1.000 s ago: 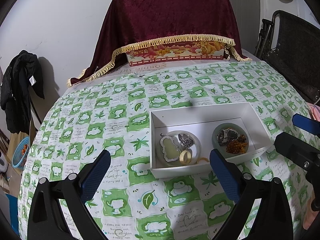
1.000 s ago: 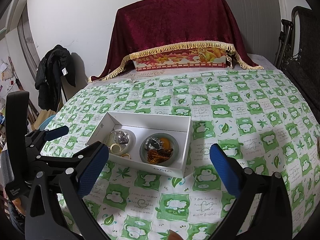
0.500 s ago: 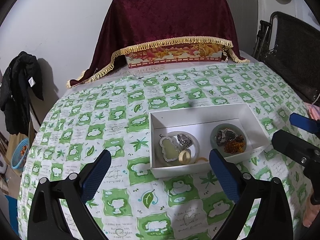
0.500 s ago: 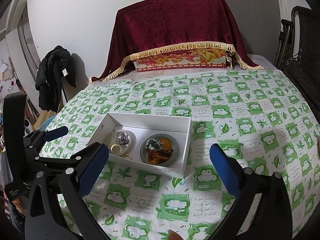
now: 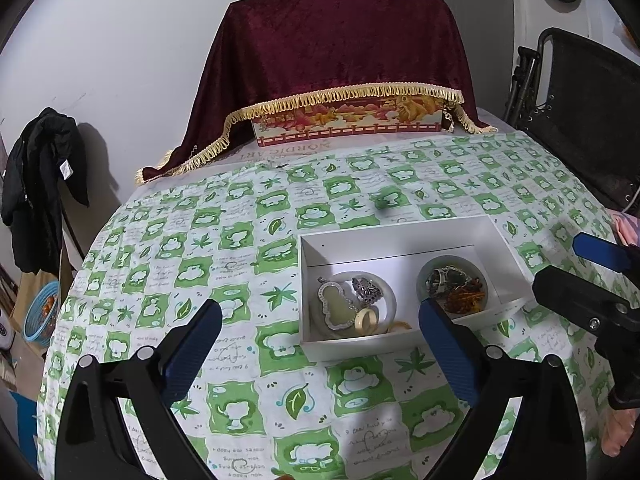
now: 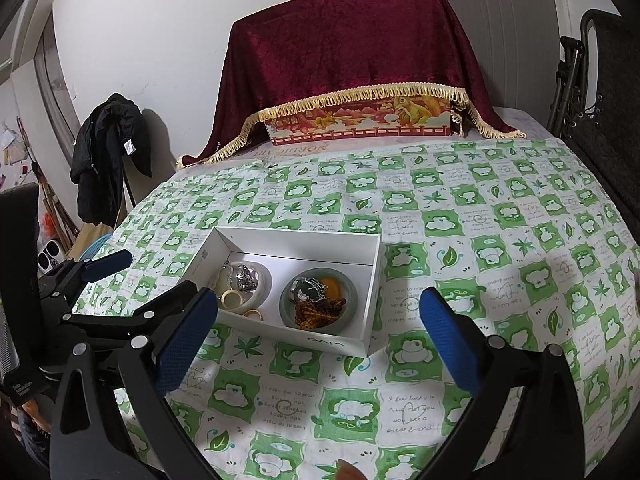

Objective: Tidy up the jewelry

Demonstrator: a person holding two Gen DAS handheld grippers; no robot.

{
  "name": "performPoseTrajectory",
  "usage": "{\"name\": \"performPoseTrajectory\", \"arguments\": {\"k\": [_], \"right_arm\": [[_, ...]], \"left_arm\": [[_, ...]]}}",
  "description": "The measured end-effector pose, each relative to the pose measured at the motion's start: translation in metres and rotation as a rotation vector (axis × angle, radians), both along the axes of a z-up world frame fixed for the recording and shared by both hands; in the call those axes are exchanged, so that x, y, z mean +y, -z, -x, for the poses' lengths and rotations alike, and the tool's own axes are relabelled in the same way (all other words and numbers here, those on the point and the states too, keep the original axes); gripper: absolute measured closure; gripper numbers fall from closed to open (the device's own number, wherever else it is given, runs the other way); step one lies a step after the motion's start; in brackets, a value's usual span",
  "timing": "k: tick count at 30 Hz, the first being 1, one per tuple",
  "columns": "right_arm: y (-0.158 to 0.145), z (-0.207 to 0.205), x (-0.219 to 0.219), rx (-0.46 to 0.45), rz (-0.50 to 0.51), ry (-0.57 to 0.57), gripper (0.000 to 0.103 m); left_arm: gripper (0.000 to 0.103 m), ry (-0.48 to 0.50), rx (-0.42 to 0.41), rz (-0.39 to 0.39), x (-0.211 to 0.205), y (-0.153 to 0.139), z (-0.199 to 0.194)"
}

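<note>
Both hand-held grippers are easing back slightly; the white box (image 5: 404,240) is sitting a little lower in the left view.
Left hand-held gripper (image 5: 320,354) and right hand-held gripper (image 6: 316,338) are hanging open and empty; jewelry is lying in two dishes (image 6: 318,302) inside the box, centre frame.

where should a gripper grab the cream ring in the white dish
Take the cream ring across its band, coming from above. It leans on the near rim of the white dish, beside the gourd pendant, so a fingertip inside the hole and one outside looks safest. The box wall blocks a low approach.
</note>
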State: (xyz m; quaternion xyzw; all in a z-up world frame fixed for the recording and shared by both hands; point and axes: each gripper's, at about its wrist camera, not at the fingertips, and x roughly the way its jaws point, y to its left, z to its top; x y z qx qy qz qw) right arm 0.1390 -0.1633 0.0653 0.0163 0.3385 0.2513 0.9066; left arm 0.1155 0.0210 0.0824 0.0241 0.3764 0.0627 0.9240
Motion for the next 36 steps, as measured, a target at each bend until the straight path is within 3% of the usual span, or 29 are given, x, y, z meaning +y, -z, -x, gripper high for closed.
{"name": "performPoseTrajectory", "arguments": {"k": [36], "right_arm": [[-0.0003,0.0003,-0.0004,-0.002,-0.003,0.0,0.005]], "left_arm": [[0.004,-0.001,0.007,-0.004,0.0001,0.0032,-0.0004]]}}
